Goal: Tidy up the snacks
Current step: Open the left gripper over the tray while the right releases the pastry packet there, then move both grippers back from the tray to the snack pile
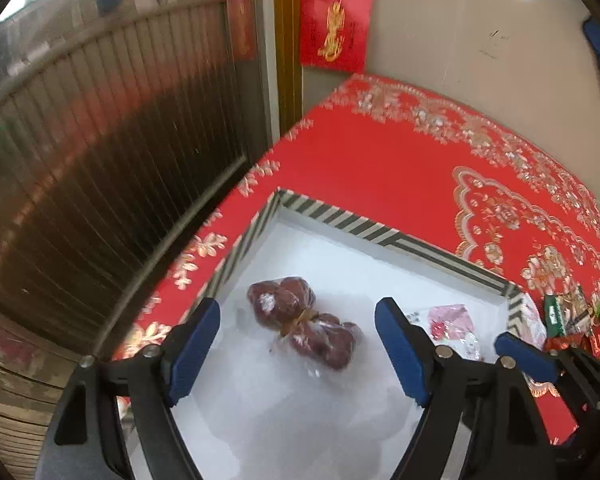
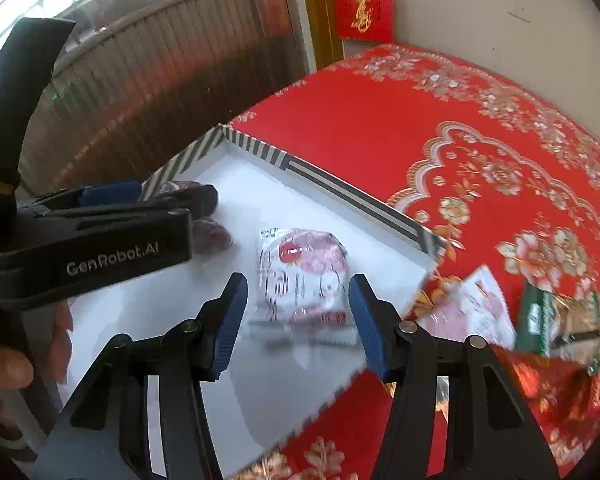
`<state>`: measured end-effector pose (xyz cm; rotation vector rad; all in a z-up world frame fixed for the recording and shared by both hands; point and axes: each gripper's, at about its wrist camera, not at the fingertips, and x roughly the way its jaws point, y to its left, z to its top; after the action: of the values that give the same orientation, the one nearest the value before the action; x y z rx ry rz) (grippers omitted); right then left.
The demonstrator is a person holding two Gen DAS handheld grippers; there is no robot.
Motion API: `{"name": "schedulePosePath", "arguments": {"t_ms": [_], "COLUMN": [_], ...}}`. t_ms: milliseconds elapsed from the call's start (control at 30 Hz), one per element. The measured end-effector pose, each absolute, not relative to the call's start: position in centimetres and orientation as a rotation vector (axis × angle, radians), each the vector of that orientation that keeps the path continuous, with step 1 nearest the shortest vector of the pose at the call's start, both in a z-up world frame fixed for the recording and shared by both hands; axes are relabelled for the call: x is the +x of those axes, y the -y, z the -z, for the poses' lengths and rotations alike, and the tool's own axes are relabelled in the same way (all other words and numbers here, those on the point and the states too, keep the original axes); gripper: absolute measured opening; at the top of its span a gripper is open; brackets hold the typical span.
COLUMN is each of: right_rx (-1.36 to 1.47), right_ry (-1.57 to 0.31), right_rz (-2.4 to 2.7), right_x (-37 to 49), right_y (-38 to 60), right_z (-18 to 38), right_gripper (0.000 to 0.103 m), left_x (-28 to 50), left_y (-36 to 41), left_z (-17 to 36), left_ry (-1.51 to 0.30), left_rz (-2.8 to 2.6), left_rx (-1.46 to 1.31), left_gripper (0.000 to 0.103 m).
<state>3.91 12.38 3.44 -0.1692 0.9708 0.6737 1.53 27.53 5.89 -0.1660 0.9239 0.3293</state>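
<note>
A white box with a striped rim (image 1: 340,216) (image 2: 340,188) sits on the red tablecloth. Inside it lie a clear pack of dark red snacks (image 1: 304,320) (image 2: 212,236) and a pink-and-white snack packet (image 1: 452,324) (image 2: 304,276). My left gripper (image 1: 300,352) is open above the dark red pack, fingers either side, not touching. My right gripper (image 2: 298,328) is open over the pink packet, which lies between its fingers; touch is unclear. The left gripper also shows in the right wrist view (image 2: 100,232), and the right gripper's finger shows at the left wrist view's right (image 1: 528,356).
More snack packets lie on the cloth right of the box: a pink-white one (image 2: 472,312) and green and red ones (image 2: 560,320) (image 1: 572,316). The red flowered tablecloth (image 1: 400,160) runs to a wall behind. A slatted metal door (image 1: 100,140) stands left.
</note>
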Motion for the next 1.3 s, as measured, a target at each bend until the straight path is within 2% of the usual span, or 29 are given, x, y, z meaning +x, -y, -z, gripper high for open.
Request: {"name": "schedulePosePath", "arguments": {"t_ms": [233, 400, 500, 867, 1300], "right_rx": [-0.124, -0.085, -0.065, -0.053, 0.013], "right_ry": [-0.894, -0.863, -0.848, -0.847, -0.889], "right_rz": [-0.67, -0.625, -0.571, -0.377, -0.309], "right_x": [0.4, -1.8, -2.8, -5.2, -5.8], "right_y": [-7.8, -3.3, -0.1, 9.8, 15.2], "right_z": [-6.7, -7.8, -7.9, -7.0, -5.2], "right_gripper": [0.053, 0.054, 0.059, 0.059, 0.059], "left_x": [-2.3, -3.8, -4.5, -5.5, -3.9], "left_y": [-24.1, -20.5, -18.4, -12.9, -8.0], "left_z": [-9.1, -9.7, -9.9, -8.9, -6.7], "left_ry": [-0.797, -0.779, -0.774, -0.798, -0.857], "left_rz": [-0.307, -0.232, -0.192, -0.093, -0.037], "left_rx": [-0.11, -0.08, -0.066, -0.12, -0.078], "left_gripper": [0.097, 0.098, 0.098, 0.098, 0.098]}}
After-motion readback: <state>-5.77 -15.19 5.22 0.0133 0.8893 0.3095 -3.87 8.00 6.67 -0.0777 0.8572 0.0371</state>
